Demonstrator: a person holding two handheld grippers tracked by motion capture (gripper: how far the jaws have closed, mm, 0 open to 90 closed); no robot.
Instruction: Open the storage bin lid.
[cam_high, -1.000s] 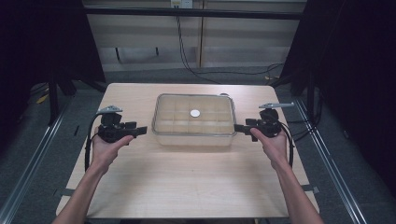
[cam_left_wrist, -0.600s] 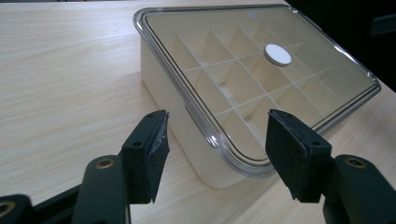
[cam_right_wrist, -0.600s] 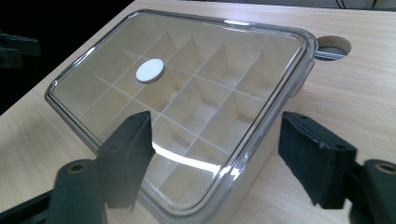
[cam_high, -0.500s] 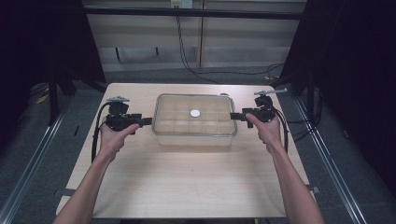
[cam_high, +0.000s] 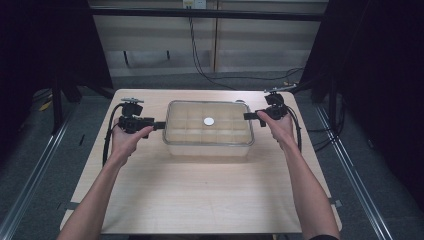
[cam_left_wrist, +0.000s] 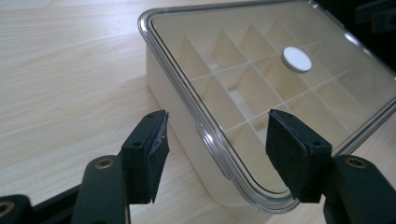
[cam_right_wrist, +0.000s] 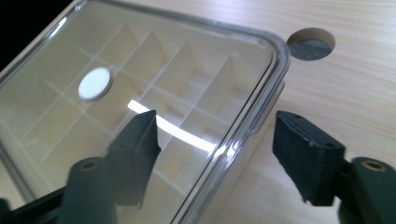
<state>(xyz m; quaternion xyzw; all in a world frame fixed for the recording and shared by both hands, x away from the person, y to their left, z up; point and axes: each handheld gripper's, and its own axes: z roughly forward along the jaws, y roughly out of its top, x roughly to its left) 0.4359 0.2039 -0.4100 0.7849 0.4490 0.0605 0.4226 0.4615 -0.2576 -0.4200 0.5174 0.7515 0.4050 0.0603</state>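
Observation:
A cream box (cam_high: 220, 146) with a clear lid (cam_left_wrist: 261, 79) and several inner compartments stands mid-table. A white round disc (cam_high: 208, 121) sits at the lid's centre. My left gripper (cam_high: 159, 125) is open at the box's left end; in the left gripper view (cam_left_wrist: 217, 126) its jaws straddle the lid's rim without touching it. At the opposite end my right gripper (cam_high: 248, 116) is open too, and the right gripper view (cam_right_wrist: 217, 126) has one jaw over the lid (cam_right_wrist: 140, 70) and one outside the rim.
The box rests on a light wooden table (cam_high: 200, 190) with wide bare room in front. A round cable hole (cam_right_wrist: 311, 44) lies in the tabletop just beyond the box's right end. Dark floor and cables surround the table.
Both grippers have moved forward and inward from beside the box's near corners to its two short ends, and now bracket the lid rim. The box has not moved.

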